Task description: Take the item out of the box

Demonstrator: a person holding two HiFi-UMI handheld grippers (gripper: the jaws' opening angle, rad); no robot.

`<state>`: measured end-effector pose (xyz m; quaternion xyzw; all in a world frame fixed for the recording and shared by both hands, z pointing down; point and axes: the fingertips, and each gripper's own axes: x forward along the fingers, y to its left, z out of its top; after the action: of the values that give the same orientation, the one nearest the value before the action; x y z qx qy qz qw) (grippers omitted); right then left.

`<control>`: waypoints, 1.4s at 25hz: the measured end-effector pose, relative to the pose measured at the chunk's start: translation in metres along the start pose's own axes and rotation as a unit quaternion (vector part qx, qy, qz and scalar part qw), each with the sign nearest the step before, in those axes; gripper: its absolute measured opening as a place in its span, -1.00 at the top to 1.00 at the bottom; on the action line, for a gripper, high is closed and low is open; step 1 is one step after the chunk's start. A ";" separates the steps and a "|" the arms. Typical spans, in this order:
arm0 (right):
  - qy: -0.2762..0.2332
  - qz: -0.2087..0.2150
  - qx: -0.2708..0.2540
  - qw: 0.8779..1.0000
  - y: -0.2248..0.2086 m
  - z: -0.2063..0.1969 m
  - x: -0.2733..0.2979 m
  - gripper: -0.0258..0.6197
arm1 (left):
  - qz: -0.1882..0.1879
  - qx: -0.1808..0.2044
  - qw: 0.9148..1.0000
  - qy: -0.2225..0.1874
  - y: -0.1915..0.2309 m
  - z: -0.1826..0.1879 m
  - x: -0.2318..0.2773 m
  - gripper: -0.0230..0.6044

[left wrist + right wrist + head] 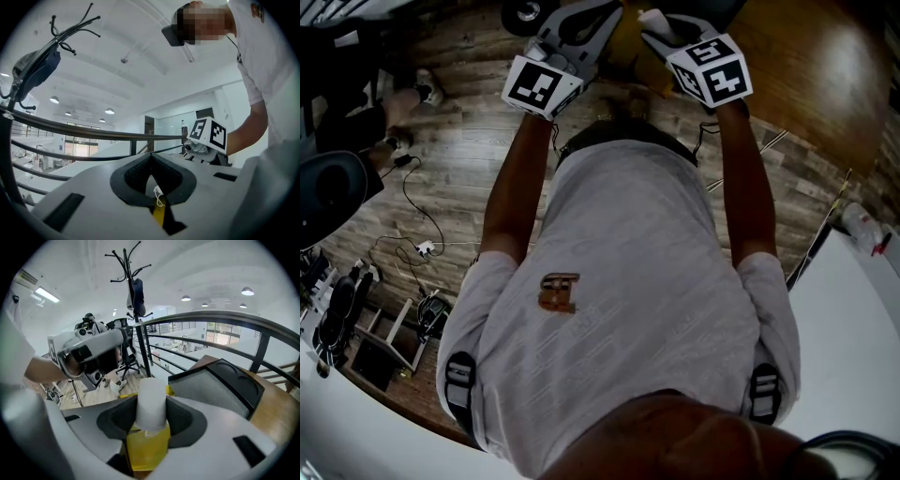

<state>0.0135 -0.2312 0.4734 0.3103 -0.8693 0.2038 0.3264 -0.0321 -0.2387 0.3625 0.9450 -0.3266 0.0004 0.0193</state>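
Observation:
My right gripper [151,423] is shut on a yellow bottle [146,446] with a tall white cap [151,401], which stands up between the pads. The left gripper [157,202] has its jaws together, pinching a thin yellow strip [159,215] with a loop of white string. What that strip belongs to is hidden. In the head view both grippers are held up side by side in front of the person, the left gripper [574,37] beside the right gripper [664,30], with something yellow [624,34] between them. No box can be made out.
A black coat stand [133,287] and a dark railing [225,317] rise ahead. A dark tray-like top [225,383] lies at the right. Cables [417,234] trail over the wooden floor, and a white table [853,319] stands at the right.

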 end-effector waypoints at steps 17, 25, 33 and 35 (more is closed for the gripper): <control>-0.181 0.019 0.020 0.983 0.011 0.069 -0.076 0.31 | 0.002 0.023 1.000 -0.017 -0.020 0.032 0.002 0.86; -0.277 0.034 0.006 0.960 0.025 0.095 -0.107 0.31 | 0.007 0.030 0.999 -0.030 -0.027 0.050 -0.003 0.86; -0.343 0.041 -0.009 0.938 0.038 0.109 -0.135 0.31 | 0.008 0.034 0.999 -0.036 -0.035 0.066 -0.009 0.86; -0.355 0.041 -0.012 0.934 0.041 0.110 -0.139 0.31 | 0.006 0.034 0.999 -0.041 -0.037 0.068 -0.009 0.86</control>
<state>0.0200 -0.2063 0.2926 0.3228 -0.9428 0.0830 -0.0084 -0.0172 -0.2062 0.2926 0.9423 -0.3327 -0.0273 -0.0264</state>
